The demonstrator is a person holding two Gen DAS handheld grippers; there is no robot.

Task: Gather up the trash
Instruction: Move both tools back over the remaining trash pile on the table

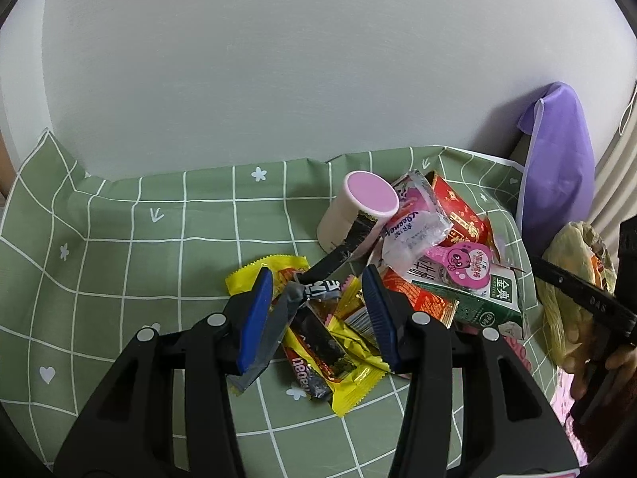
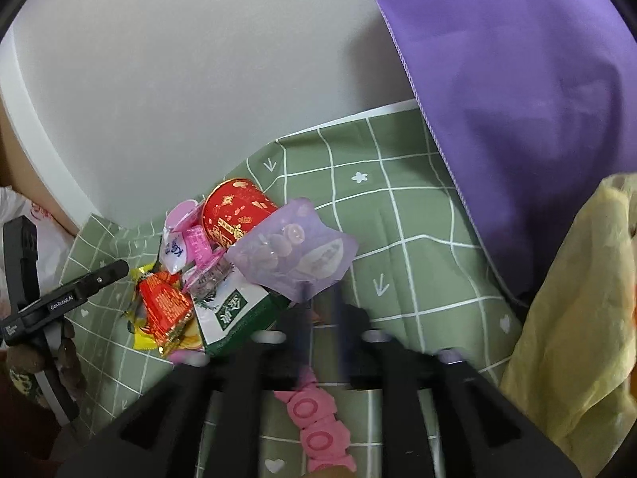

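Observation:
A pile of trash lies on the green checked tablecloth (image 1: 119, 239). My left gripper (image 1: 316, 283) is open, its blue fingers either side of a black twisted wrapper (image 1: 318, 285) and yellow snack wrappers (image 1: 350, 362). Behind stand a pink-lidded cup (image 1: 358, 207), a tissue pack (image 1: 414, 231), a red cup (image 1: 458, 211) and a green-white carton (image 1: 469, 294). My right gripper (image 2: 320, 302) is blurred and nearly shut on a lilac plastic bag (image 2: 294, 247), held above the carton (image 2: 235, 310). A pink wrapper (image 2: 318, 422) lies below it.
A purple bag (image 2: 517, 99) hangs at the right against the white wall (image 1: 278, 59). A yellow plastic bag (image 2: 577, 318) is at the far right. The other gripper and hand show at the left edge of the right wrist view (image 2: 59, 298).

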